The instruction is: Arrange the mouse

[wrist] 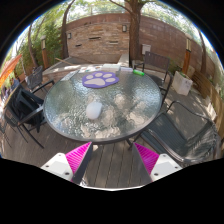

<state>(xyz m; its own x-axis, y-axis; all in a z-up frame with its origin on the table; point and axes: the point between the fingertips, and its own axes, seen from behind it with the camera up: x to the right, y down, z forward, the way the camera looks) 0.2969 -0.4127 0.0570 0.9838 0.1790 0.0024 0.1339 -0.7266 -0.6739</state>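
A: Shade and glare on the round glass-topped patio table [75,115] make the small pale object [94,108] near its middle hard to read; it may be the mouse, but I cannot tell for sure.

B: And the gripper [112,160]?

A: Its fingers stand apart, the magenta pads [76,156] facing each other across a wide gap with nothing between them. Only their tips show; the rest is cut off below.

B: Where is the pale object relative to them?

A: Well beyond them, lying on the glass, apart from the white mat with a purple paw print [99,79] that lies nearer the far rim.

B: The setting?

A: An outdoor patio with wooden decking [110,175] underfoot, a brick wall [100,40] behind, and a tree trunk [131,30] rising past the far side of the table.

B: Anything around it?

A: Dark metal chairs [25,105] ring the table on both sides, one just beside the nearer right edge.
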